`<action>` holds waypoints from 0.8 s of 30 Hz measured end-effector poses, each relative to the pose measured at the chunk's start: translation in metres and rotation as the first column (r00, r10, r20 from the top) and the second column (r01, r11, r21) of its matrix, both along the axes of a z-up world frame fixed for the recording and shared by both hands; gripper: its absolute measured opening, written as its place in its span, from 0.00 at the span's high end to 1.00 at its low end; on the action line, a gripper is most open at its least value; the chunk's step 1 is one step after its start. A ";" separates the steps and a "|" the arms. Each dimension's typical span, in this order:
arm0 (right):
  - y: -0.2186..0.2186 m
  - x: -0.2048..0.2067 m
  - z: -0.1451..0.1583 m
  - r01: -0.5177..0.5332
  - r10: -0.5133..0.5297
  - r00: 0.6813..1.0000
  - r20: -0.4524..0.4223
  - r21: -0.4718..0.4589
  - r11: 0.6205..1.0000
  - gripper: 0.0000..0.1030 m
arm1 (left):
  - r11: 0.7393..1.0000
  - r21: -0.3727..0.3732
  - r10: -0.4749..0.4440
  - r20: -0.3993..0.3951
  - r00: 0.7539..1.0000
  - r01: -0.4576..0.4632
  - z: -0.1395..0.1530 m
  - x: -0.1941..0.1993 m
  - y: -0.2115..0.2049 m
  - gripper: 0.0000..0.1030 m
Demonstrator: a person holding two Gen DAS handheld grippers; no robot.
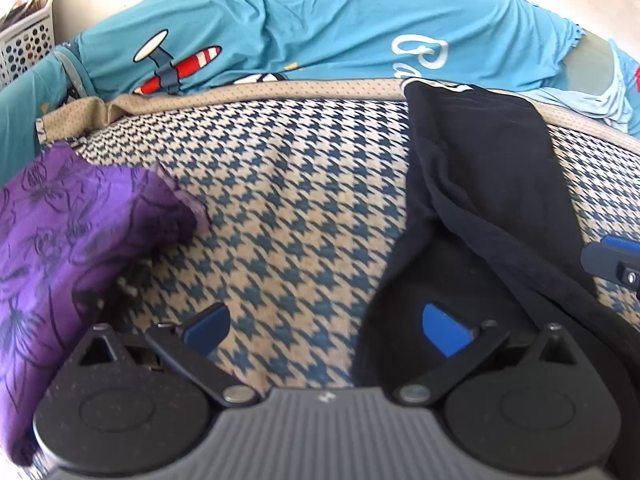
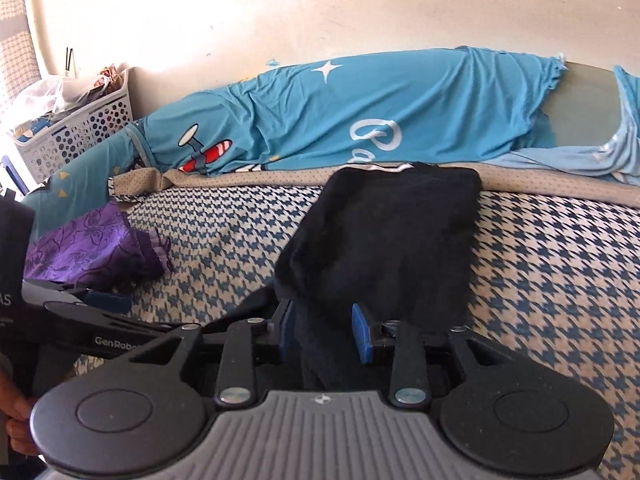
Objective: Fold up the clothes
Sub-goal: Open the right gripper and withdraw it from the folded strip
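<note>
A bed covered in a blue-and-cream houndstooth blanket (image 2: pixel 560 264) is filling both views, with a turquoise cartoon-print sheet (image 2: pixel 400 112) bunching along the pale wall (image 2: pixel 320 12) behind it and a white perforated basket (image 2: pixel 80 132) sitting at the far left. I am looking down my right gripper (image 2: pixel 326 330), whose blue pads (image 2: pixel 362 334) are pressing in on a fold of the black garment (image 2: pixel 392 232); the cloth is running up from between the fingers and lying flat across the blanket toward the tan border strip (image 2: pixel 280 178). My left gripper (image 1: pixel 324 328) is standing wide open over the bare blanket, gripping nothing, though its right-hand pad (image 1: pixel 444 330) is showing against the black garment's (image 1: pixel 480 184) near edge. A crumpled purple floral cloth (image 1: pixel 68 240) is lying just beside the left gripper's other finger. In the right wrist view, a hand (image 2: pixel 18 424) is showing at the lower left edge, beside the left gripper (image 2: pixel 100 304).
</note>
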State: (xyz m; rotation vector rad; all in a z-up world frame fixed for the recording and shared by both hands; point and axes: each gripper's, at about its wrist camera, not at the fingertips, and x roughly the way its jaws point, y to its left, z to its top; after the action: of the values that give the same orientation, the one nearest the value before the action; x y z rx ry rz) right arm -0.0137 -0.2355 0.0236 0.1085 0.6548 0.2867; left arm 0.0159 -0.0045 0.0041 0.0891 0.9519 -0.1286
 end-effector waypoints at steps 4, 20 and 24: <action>-0.009 -0.023 -0.004 0.038 -0.039 0.999 -0.012 -0.022 0.999 0.64 | 1.000 -0.009 -0.023 -0.004 1.000 0.023 -0.003 -0.017 -0.006 0.00; -0.050 -0.108 -0.016 0.201 -0.204 0.979 -0.021 -0.115 0.973 0.57 | 0.999 -0.001 -0.042 -0.042 0.998 0.042 -0.028 -0.067 -0.012 0.00; -0.056 -0.123 -0.024 0.214 -0.221 0.975 -0.036 -0.141 0.967 0.56 | 0.999 0.008 -0.038 -0.024 0.999 0.039 -0.029 -0.079 -0.014 0.00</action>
State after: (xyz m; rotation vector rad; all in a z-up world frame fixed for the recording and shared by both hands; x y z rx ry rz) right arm -0.1362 -0.2913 -0.0003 0.0561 0.7054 0.0273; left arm -0.0630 -0.0188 -0.0252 0.1143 0.9753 -0.1613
